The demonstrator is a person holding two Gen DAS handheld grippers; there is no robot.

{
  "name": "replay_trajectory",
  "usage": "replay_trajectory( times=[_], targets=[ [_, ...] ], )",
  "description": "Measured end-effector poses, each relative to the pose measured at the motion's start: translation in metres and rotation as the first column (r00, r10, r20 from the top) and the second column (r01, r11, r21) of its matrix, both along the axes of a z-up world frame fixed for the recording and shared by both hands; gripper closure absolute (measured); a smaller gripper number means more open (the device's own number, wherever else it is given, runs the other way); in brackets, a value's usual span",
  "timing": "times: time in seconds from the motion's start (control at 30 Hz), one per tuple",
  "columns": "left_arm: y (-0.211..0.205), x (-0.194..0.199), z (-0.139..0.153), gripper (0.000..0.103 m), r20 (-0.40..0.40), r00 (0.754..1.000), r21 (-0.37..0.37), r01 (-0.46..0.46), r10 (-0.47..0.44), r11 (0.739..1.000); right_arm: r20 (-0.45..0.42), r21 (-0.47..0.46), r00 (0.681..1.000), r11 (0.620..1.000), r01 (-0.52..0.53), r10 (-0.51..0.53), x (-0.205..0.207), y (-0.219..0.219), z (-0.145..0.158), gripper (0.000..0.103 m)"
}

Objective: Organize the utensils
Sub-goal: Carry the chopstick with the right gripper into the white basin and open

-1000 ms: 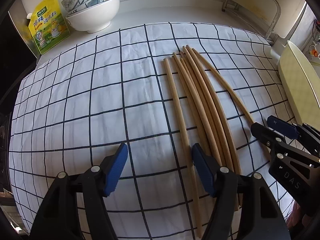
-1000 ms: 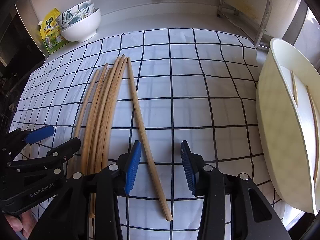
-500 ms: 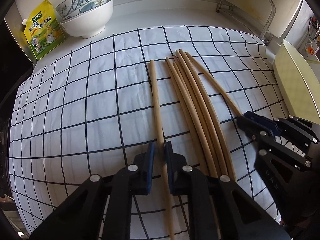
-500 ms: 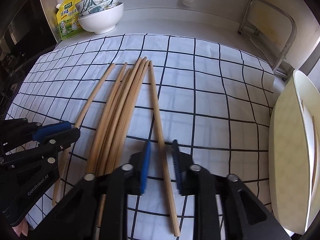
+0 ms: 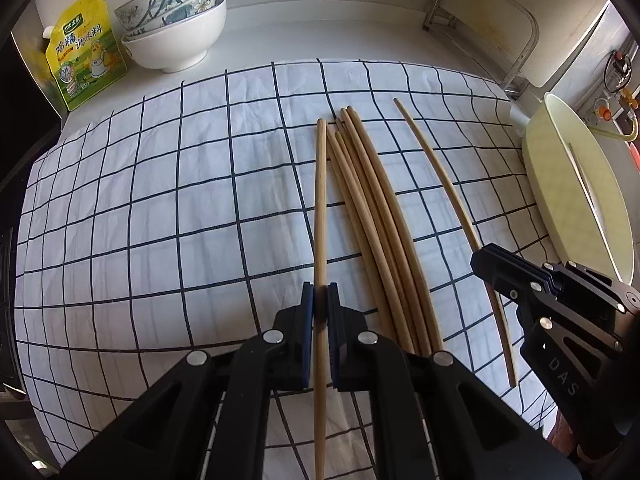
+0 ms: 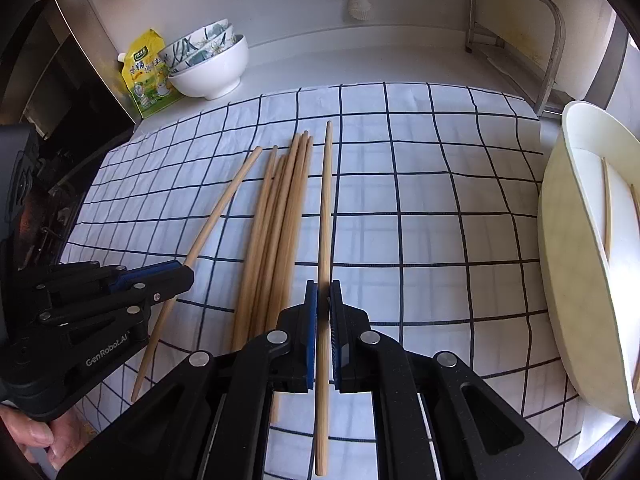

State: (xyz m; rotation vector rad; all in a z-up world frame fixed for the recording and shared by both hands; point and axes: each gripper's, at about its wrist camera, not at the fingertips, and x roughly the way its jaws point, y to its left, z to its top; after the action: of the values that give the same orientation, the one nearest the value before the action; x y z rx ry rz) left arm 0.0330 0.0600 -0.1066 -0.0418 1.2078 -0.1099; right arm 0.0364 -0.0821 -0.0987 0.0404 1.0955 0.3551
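Several wooden chopsticks (image 5: pixel 372 216) lie in a bundle on a checked cloth (image 5: pixel 160 208); the bundle also shows in the right wrist view (image 6: pixel 276 232). My left gripper (image 5: pixel 320 300) is shut on one chopstick (image 5: pixel 320 200), lifted left of the bundle. My right gripper (image 6: pixel 323 300) is shut on another chopstick (image 6: pixel 326 200), lifted right of the bundle. The right gripper also shows in the left wrist view (image 5: pixel 480 258), and the left gripper in the right wrist view (image 6: pixel 182 274). A cream oval tray (image 6: pixel 568 240) at the right holds chopsticks (image 6: pixel 607 204).
Stacked bowls (image 5: pixel 176 28) and a yellow pouch (image 5: pixel 82 52) stand at the back left. A metal rack (image 5: pixel 484 20) stands at the back right. The tray (image 5: pixel 576 184) sits past the cloth's right edge.
Both grippers closed, each on a single chopstick at either side of the bundle, and raised them off the cloth. The outer chopsticks now stand apart from the bundle.
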Motion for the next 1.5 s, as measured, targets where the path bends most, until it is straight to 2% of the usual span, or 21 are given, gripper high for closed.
replay_trajectory(
  times=[0.2, 0.37, 0.57, 0.73, 0.97, 1.1, 1.27, 1.5],
  targets=[
    [-0.013, -0.002, 0.037, 0.096, 0.063, 0.998, -0.016, 0.027, -0.026, 1.0, 0.04, 0.059, 0.999, 0.998, 0.028, -0.031, -0.01, -0.019, 0.032, 0.097],
    [-0.045, 0.006, 0.067, 0.096, 0.125, 0.988, -0.043, 0.092, -0.087, 0.995, 0.089, 0.082, 0.991, 0.993, 0.089, -0.097, -0.015, -0.055, 0.059, 0.097],
    [-0.111, 0.025, 0.091, 0.096, 0.18, 0.965, -0.077, 0.209, -0.193, 0.975, 0.15, 0.056, 0.963, 0.974, 0.219, -0.225, -0.018, -0.124, 0.079, 0.097],
    [-0.182, 0.045, 0.102, 0.096, 0.204, 0.93, -0.119, 0.333, -0.305, 0.935, 0.124, 0.058, 0.921, 0.929, 0.365, -0.37, -0.011, -0.197, 0.075, 0.097],
    [-0.274, 0.069, 0.09, 0.096, 0.185, 0.874, -0.108, 0.472, -0.449, 0.875, 0.075, 0.045, 0.873, 0.876, 0.48, -0.482, -0.003, -0.267, 0.055, 0.097],
    [-0.309, 0.081, 0.071, 0.096, 0.147, 0.86, -0.095, 0.504, -0.489, 0.858, 0.049, 0.049, 0.862, 0.863, 0.502, -0.504, 0.004, -0.284, 0.041, 0.097],
    [-0.328, 0.091, 0.05, 0.096, 0.102, 0.855, -0.075, 0.517, -0.509, 0.853, 0.01, 0.046, 0.859, 0.858, 0.512, -0.513, 0.011, -0.292, 0.025, 0.097],
    [-0.331, 0.101, 0.031, 0.095, 0.05, 0.866, -0.053, 0.5, -0.498, 0.864, -0.025, 0.031, 0.849, 0.848, 0.529, -0.528, 0.016, -0.299, 0.011, 0.097]
  ],
)
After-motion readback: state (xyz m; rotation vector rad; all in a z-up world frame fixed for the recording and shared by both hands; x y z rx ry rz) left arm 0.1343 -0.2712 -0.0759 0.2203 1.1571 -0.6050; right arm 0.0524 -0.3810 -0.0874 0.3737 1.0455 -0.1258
